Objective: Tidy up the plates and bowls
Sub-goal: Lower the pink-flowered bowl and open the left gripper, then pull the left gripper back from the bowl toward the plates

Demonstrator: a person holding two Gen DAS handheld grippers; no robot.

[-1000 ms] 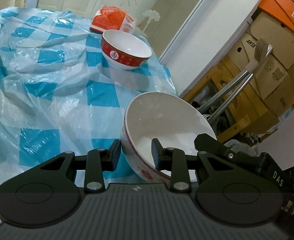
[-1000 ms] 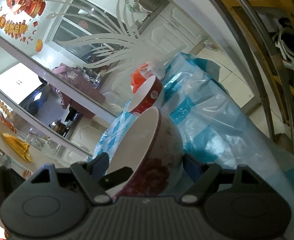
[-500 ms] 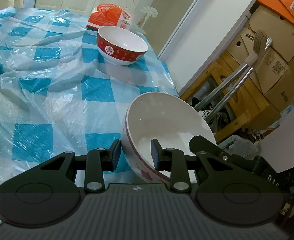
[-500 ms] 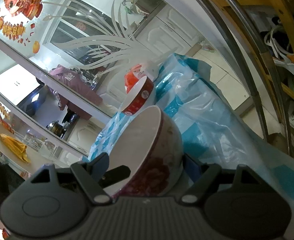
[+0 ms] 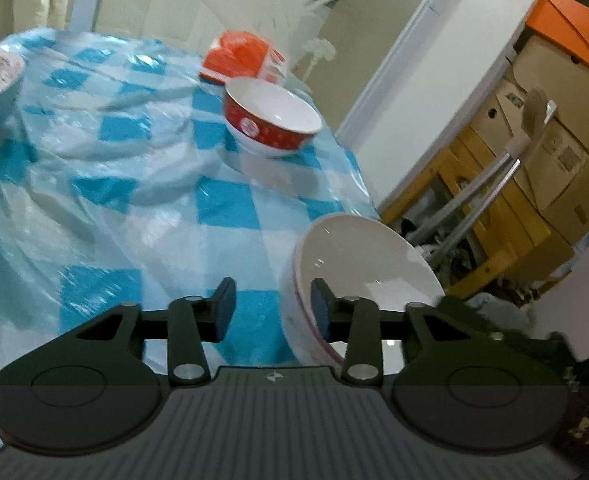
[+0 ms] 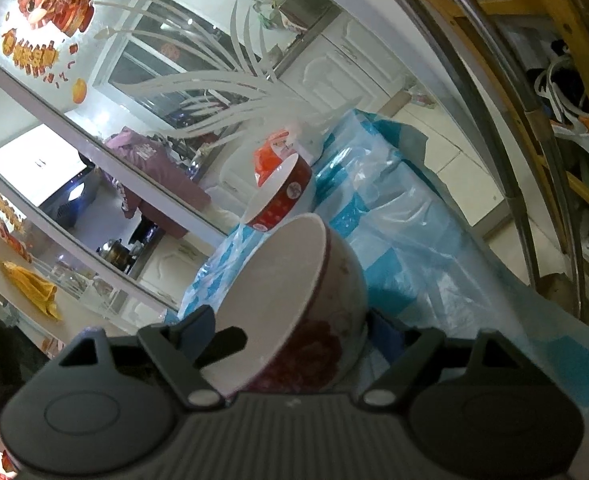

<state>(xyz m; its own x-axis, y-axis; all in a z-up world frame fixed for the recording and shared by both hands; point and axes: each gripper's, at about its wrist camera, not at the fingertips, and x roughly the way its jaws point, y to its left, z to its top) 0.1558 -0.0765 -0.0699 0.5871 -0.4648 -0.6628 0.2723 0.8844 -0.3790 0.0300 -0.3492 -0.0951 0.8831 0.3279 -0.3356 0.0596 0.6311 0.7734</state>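
Both grippers letting go: left gripper and right gripper jaws opening around flowered bowl; red bowl ahead waiting, stacking unfinished.

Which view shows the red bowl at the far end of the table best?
The left wrist view: the red bowl sits unobstructed, interior and patterned band visible. The right wrist view shows it partly hidden behind the floral bowl.

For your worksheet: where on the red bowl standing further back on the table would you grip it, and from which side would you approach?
Pinch the red bowl at its near rim, one finger inside and one outside, coming from the front. It stands upright and open, and its thin rim faces the left tool.
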